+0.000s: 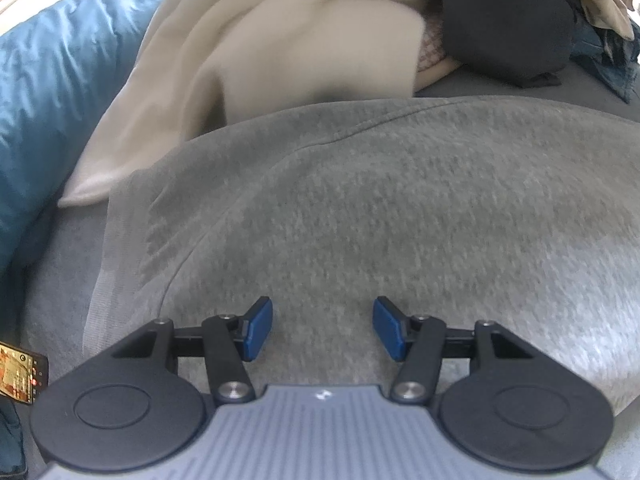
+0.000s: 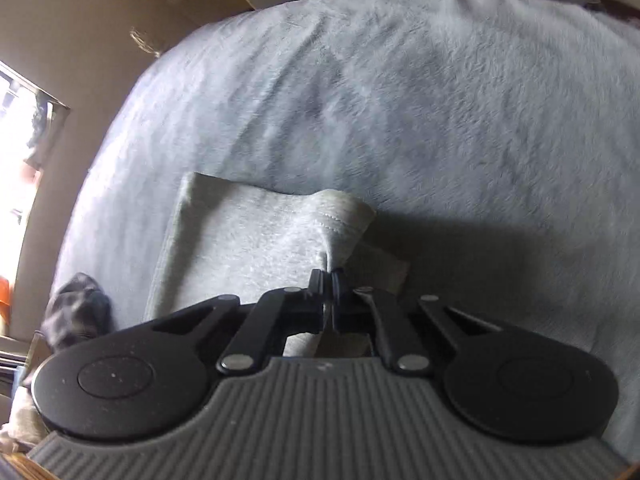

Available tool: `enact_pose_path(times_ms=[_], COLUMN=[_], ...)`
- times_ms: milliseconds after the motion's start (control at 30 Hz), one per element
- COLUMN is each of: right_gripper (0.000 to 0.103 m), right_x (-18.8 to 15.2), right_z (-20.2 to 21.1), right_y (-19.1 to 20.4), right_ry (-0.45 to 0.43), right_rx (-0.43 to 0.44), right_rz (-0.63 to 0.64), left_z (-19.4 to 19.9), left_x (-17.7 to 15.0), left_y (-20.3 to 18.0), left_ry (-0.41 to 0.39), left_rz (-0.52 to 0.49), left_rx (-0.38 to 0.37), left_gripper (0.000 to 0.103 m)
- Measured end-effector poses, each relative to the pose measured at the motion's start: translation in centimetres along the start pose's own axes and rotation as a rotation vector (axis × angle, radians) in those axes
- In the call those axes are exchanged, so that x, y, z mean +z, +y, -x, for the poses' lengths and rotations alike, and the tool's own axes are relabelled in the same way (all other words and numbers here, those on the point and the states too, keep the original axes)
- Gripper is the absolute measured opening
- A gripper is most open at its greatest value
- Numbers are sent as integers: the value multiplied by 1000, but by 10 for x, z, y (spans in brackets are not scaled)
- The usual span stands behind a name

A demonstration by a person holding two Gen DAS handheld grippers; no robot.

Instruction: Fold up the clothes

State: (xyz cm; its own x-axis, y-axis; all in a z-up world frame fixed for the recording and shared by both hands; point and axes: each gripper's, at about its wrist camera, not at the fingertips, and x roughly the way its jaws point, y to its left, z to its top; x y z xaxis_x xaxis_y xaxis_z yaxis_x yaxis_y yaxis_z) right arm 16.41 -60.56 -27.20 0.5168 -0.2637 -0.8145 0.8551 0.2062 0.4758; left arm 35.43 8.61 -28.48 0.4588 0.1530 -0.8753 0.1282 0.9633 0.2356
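Grey fleece garment [image 1: 360,208] is lying spread on the pale blue bed cover [image 2: 440,100], beside a cream garment [image 1: 240,48]. Right claw [image 2: 329,280] is pinching its raised corner fold; left claw [image 1: 322,330] is hovering released above its middle. Judgement: carry the corner across evenly, left claw steadying the cloth; no readable labels are showing.

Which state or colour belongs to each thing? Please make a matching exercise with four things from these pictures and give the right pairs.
Things:
1. left gripper
2. right gripper
3. quilt
4. cream garment

States or colours:
a. shut on a fold of the grey garment
b. blue, at the left edge
c. open above grey fabric
d. pale, heaped behind the grey garment

Pairs: 1-c, 2-a, 3-b, 4-d
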Motion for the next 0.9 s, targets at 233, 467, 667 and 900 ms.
enact_pose_path(times_ms=[233, 467, 667, 900], right_gripper=[7, 15, 15, 13], right_x=[-7, -31, -79, -166], right_z=[-30, 27, -6, -93], right_y=[-15, 26, 132, 228], right_ry=[21, -204, -56, 218], right_rx=[-42, 22, 169, 145], right_rz=[29, 301, 765, 1150], left_z=[2, 16, 1, -16], left_x=[-4, 0, 2, 2], left_y=[5, 10, 0, 0], left_ry=[-22, -122, -106, -93], left_rz=[-40, -65, -124, -84], left_rx=[8, -4, 11, 26], left_gripper=[57, 57, 57, 63])
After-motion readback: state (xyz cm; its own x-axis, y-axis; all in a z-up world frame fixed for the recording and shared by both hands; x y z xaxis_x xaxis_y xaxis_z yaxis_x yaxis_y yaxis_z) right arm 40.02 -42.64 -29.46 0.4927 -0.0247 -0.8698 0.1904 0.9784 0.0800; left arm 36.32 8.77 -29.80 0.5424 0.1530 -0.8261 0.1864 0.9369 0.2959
